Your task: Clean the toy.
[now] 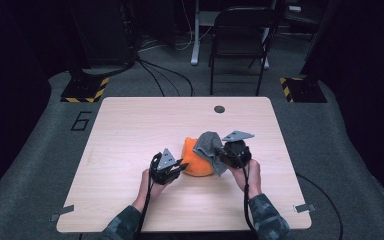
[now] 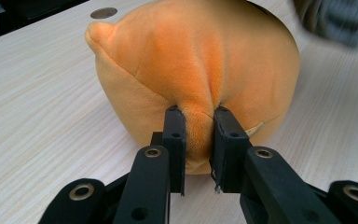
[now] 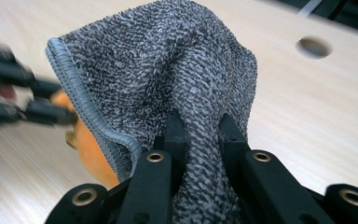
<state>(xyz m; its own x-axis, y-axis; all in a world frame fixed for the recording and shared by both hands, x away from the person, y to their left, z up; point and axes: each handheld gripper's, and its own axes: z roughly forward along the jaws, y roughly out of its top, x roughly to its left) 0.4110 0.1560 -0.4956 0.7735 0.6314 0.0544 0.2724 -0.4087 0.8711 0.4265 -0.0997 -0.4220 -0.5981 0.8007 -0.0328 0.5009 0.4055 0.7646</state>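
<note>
Nearest to us, our left hand-held gripper [image 2: 199,140] is pinching a fold of the orange plush toy [image 2: 200,60] between its narrowed jaws, and the toy is sitting on the wooden table [image 2: 37,93]. Our right hand-held gripper [image 3: 199,135] is clamping a bunched fold of the grey terry cloth [image 3: 168,65], its jaws drawn close on the fabric. In the high view the cloth [image 1: 208,143] is hanging just beside and partly over the toy [image 1: 195,161], near the table's middle, between our two hands.
</note>
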